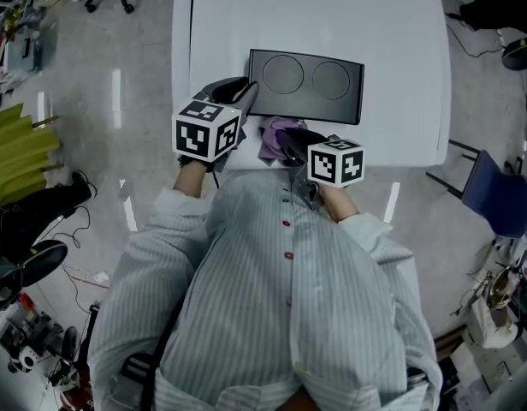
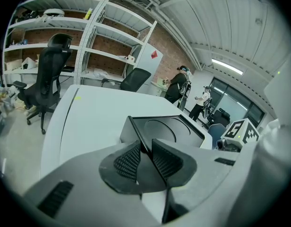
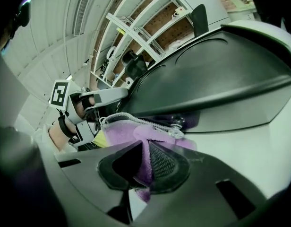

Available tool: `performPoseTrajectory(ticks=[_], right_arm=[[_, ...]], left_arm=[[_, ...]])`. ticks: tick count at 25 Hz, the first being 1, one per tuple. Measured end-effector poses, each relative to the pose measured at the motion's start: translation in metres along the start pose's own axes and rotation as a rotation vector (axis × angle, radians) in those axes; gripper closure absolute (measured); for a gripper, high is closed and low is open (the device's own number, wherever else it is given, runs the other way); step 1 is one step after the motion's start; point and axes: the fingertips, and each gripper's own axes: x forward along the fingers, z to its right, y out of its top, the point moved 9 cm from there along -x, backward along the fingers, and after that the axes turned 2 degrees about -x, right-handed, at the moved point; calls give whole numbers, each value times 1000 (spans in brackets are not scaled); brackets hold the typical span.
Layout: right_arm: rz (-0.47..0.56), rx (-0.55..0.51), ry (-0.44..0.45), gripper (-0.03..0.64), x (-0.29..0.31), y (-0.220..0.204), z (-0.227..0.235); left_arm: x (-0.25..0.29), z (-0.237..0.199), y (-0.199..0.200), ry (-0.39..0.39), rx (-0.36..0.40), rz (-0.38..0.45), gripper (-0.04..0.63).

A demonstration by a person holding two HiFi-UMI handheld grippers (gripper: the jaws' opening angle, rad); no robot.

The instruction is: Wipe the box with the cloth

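Note:
A flat black box [image 1: 306,84] with two round recesses lies on the white table [image 1: 375,24]. My left gripper [image 1: 245,92] is shut on its near left corner; in the left gripper view the box's [image 2: 169,129] thin edge runs between the pads of the left gripper [image 2: 144,161]. A purple cloth [image 1: 276,135] is bunched just in front of the box, and my right gripper [image 1: 291,145] is shut on it. In the right gripper view the cloth [image 3: 126,131] is pinched in the right gripper [image 3: 144,162], close under the box's [image 3: 216,79] dark side.
The table's front edge is right at the person's body. A blue chair [image 1: 494,195] stands at the right, a yellow-green object [image 1: 20,148] on the floor at the left. An office chair [image 2: 46,79], shelving [image 2: 89,37] and two people [image 2: 176,86] are beyond the table.

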Motion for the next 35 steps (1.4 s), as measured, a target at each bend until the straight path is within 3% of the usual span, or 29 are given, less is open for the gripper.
performPoseTrajectory(ticks=[25, 35], right_arm=[[32, 40, -62, 573, -60, 1, 50], [98, 112, -122, 574, -93, -1, 79]], left_arm=[[4, 8, 2, 30, 5, -6, 529], [6, 10, 2, 40, 9, -10, 529]])
